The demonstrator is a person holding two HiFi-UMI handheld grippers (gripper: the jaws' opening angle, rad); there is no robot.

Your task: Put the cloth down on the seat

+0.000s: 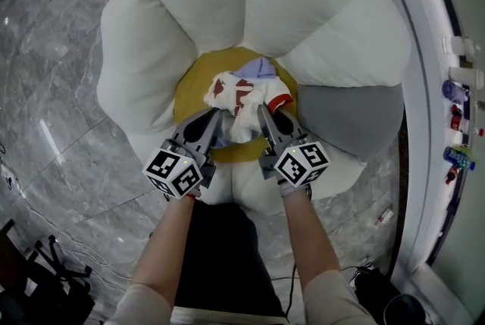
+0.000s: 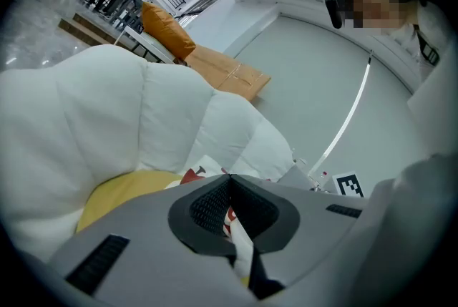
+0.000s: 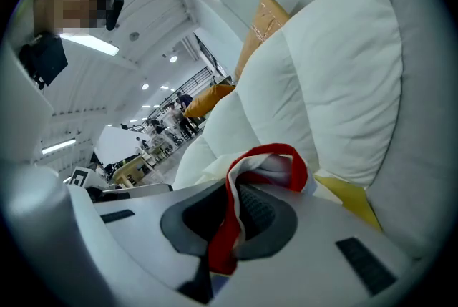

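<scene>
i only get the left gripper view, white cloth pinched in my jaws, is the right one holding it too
Observer: Yes. The right gripper is shut on a red-edged fold of the cloth.
Operator: is it over the seat
Observer: The head view shows it bunched above the yellow seat, between the two grippers. I cannot tell whether it touches.
Operator: anything on the far side of it
Observer: A pale blue patch shows at the cloth's far edge.

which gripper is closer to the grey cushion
Right. The right gripper sits just beside the grey cushion; the left gripper is farther off, across the cloth.
</scene>
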